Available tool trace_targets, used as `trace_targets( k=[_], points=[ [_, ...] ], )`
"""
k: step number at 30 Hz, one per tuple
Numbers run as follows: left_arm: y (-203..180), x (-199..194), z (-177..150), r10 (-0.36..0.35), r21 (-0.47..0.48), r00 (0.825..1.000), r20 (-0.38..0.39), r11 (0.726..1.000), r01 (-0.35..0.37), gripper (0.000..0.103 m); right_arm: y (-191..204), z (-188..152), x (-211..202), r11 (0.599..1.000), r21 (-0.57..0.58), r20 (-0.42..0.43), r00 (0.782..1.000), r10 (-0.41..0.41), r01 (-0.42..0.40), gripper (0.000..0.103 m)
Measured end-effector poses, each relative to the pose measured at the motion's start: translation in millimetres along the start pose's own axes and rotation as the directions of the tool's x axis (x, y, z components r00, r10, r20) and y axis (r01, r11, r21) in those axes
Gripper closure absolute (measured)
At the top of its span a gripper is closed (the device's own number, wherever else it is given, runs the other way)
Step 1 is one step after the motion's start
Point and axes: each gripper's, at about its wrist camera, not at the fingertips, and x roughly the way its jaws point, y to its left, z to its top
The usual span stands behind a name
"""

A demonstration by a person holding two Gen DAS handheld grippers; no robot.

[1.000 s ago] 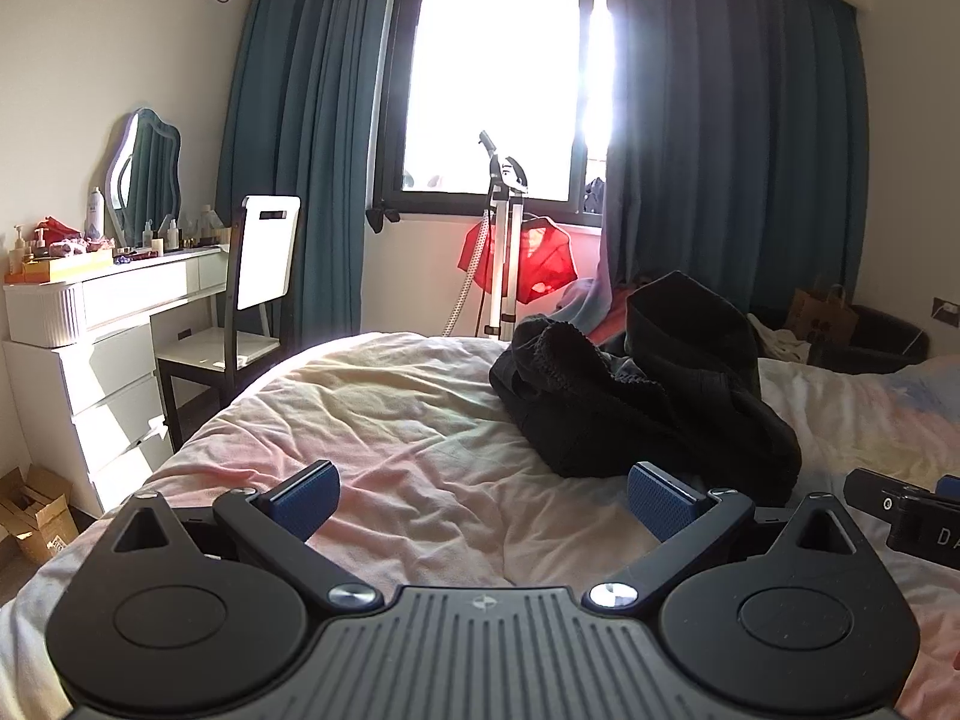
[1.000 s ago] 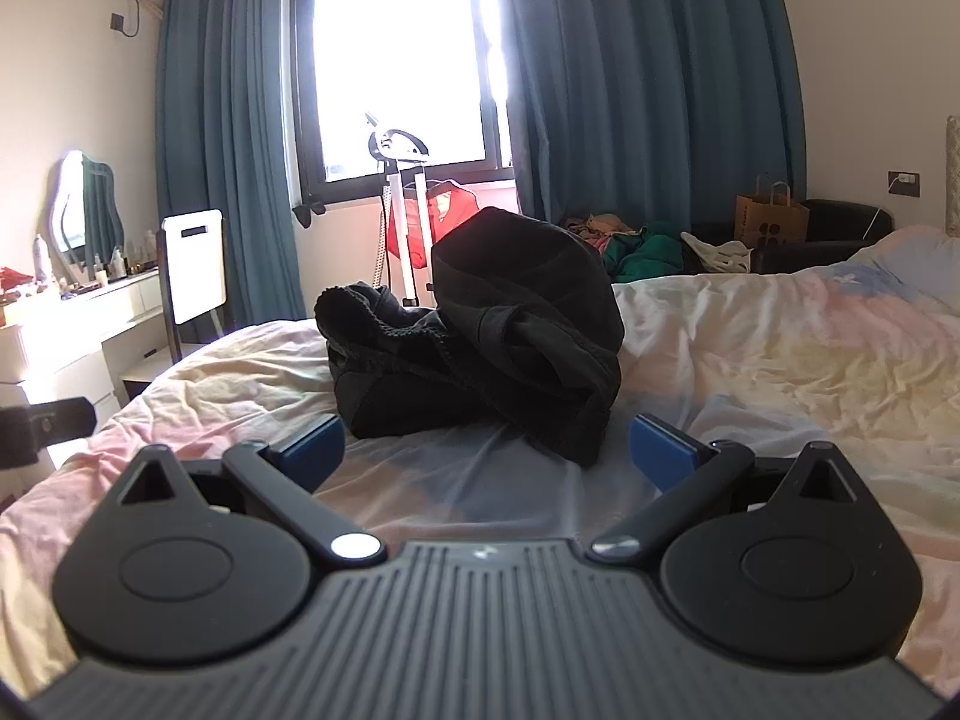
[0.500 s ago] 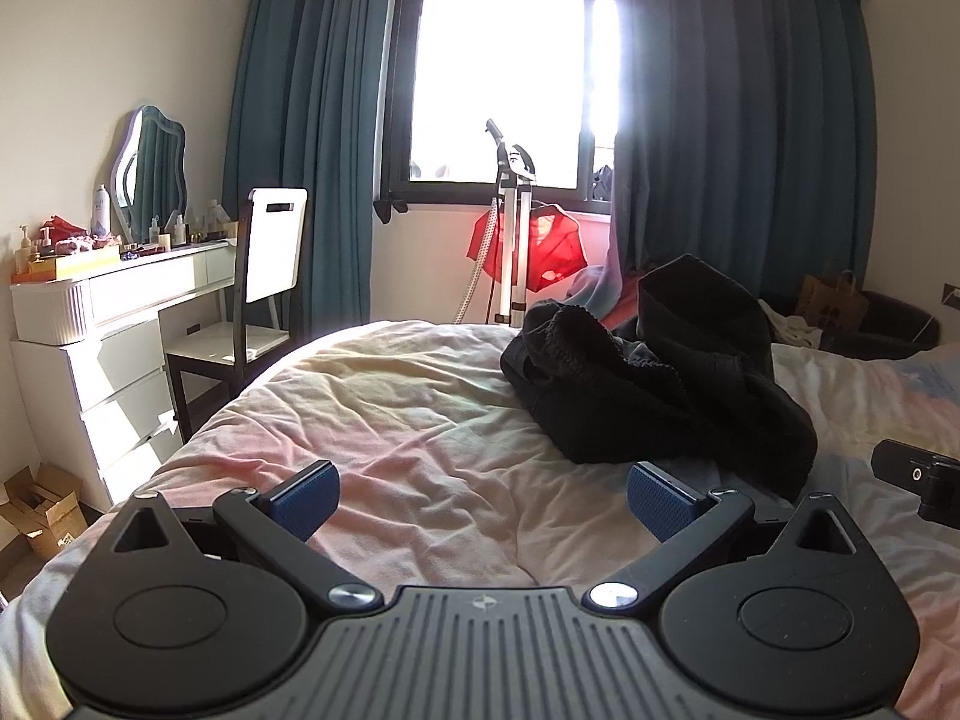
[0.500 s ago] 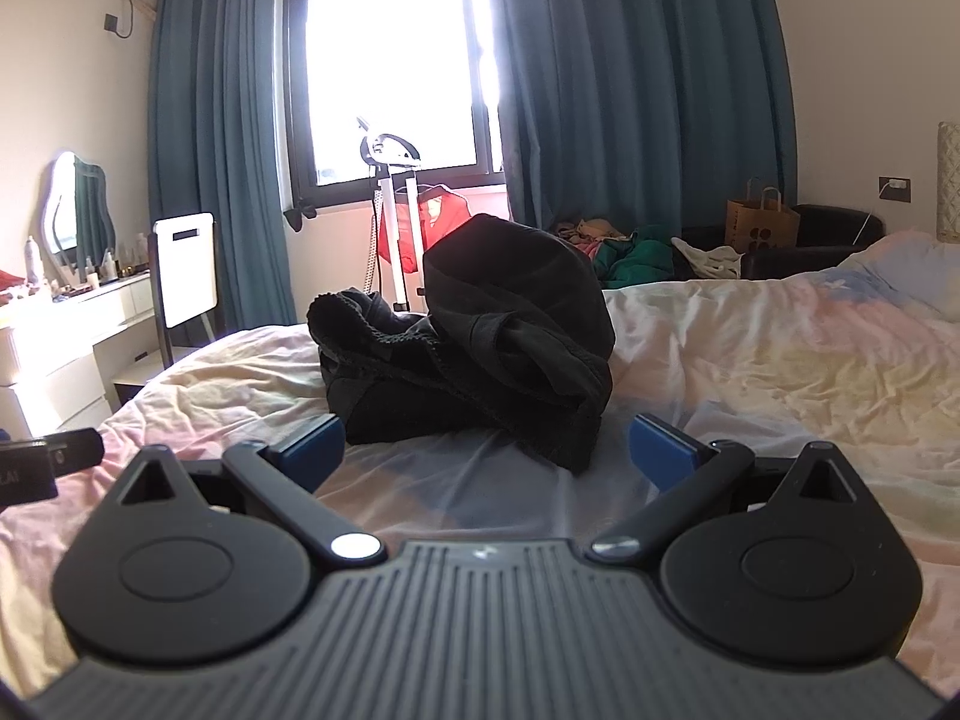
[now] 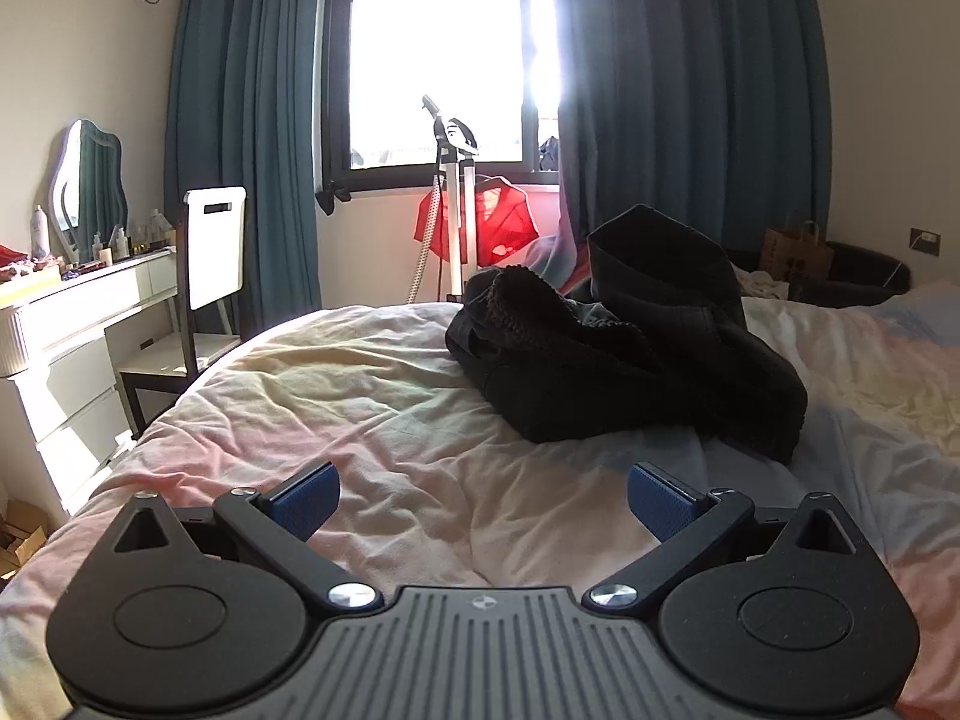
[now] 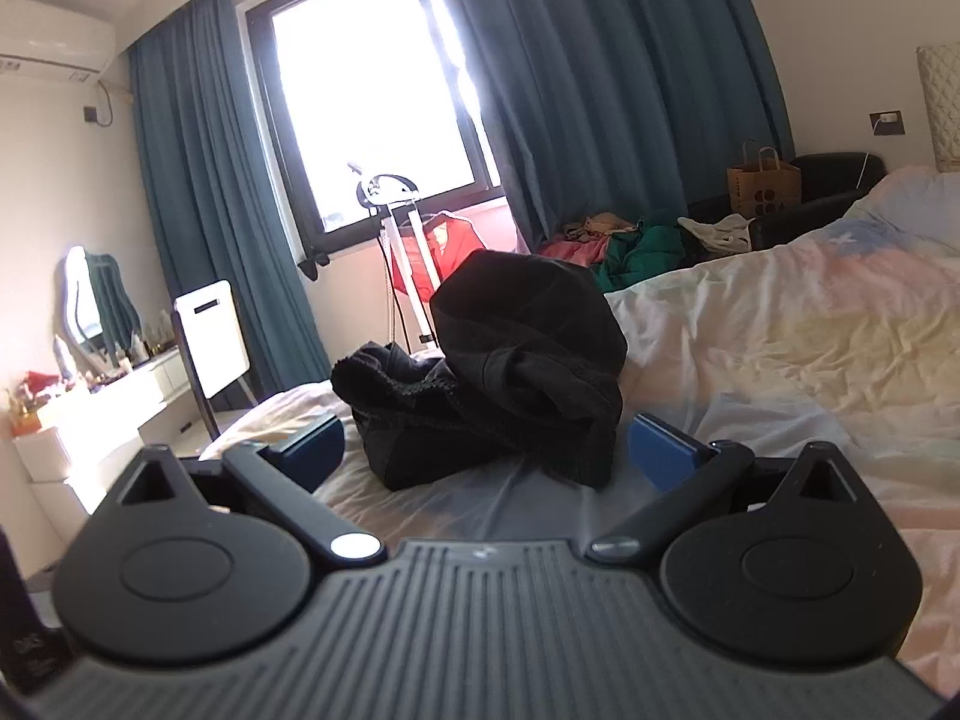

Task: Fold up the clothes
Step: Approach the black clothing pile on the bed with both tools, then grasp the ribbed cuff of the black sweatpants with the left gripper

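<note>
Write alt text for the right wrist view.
A crumpled black garment lies on a pastel bed, just beyond the open, empty right gripper. Behind are teal curtains and a bright window.

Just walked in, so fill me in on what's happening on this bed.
A person holds a hand-held gripper in each hand, about to fold clothes. The left hand-held gripper is open over the bedsheet, short of the black clothes pile. The right hand-held gripper is open too, close to the pile, its blue pads on either side of the near edge, though contact cannot be told. Nothing is gripped; the pile lies crumpled and unfolded.
</note>
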Motion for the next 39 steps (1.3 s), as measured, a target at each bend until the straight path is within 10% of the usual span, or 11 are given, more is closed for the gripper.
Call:
trace_targets(
  k=[13,20,22,24,39],
  points=[
    [-18,227,65,0.090,-0.150,0.996,-0.020,0.984,-0.092,0.000,-71,-16,46,0.983,0.144,0.007,0.994,-0.113,0.111,0.000],
    [-21,287,90,0.119,-0.131,0.992,0.032,0.985,-0.114,0.017,-84,-40,97,0.982,0.157,-0.089,0.992,-0.089,0.102,0.000],
    [-26,294,96,0.122,-0.131,0.992,0.044,0.985,-0.115,0.036,-83,-46,109,0.983,0.153,-0.113,0.990,-0.084,0.101,0.000],
    [-27,277,100,0.114,-0.130,0.991,0.071,0.986,-0.104,0.093,-80,-51,117,0.985,0.146,-0.123,0.990,-0.075,0.093,0.000],
    [7,20,110,-0.040,-0.143,0.966,0.256,0.987,0.079,0.094,-39,-41,72,0.996,-0.068,0.048,0.998,-0.047,0.050,0.000]
  ],
)
